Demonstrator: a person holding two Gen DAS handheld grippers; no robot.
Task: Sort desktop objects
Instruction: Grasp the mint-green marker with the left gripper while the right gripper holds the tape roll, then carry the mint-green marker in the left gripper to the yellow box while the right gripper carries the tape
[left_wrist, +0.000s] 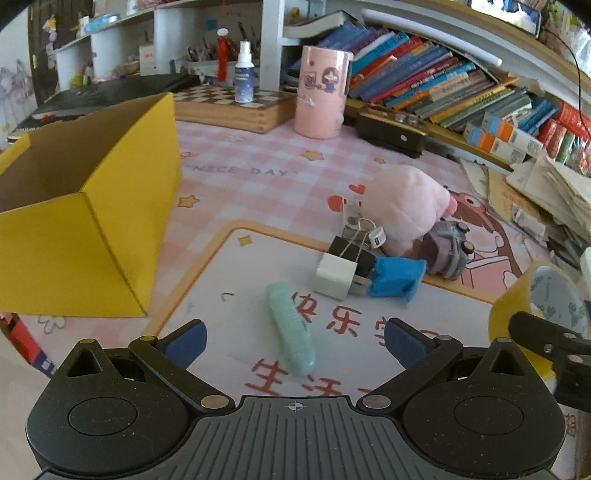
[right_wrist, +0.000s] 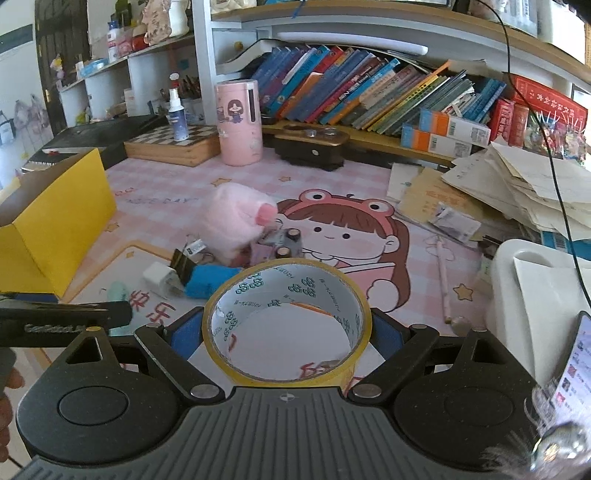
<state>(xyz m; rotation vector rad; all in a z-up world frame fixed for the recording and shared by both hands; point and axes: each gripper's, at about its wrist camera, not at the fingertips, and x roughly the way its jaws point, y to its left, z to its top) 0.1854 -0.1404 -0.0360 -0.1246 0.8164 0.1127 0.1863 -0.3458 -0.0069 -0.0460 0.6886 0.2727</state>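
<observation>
The pink checked desk mat (left_wrist: 258, 173) spreads across the desk, its far edge hidden under books and loose papers. On its left stands the yellow box (left_wrist: 110, 221), open at the top and cut off by the frame's left edge, so its inside is only partly seen. Mid-mat lies the pink plush toy (left_wrist: 406, 203), which covers part of a purple toy car (left_wrist: 448, 251) pressed against it. The roll of yellow tape (right_wrist: 286, 321) sits between the blue pads of the right gripper (right_wrist: 286, 332), which clamp its sides; the roll's lower rim is hidden behind the gripper body. In the left wrist view only a slice of the roll shows at the right edge. The left gripper (left_wrist: 295, 343) hangs with its fingers spread wide, nothing between them, above a mint green case (left_wrist: 291, 328). Beyond that, a white charger block (left_wrist: 334, 277) touches a blue object (left_wrist: 395, 280) of unclear kind, with black binder clips (left_wrist: 347, 247) partly hidden behind them.
</observation>
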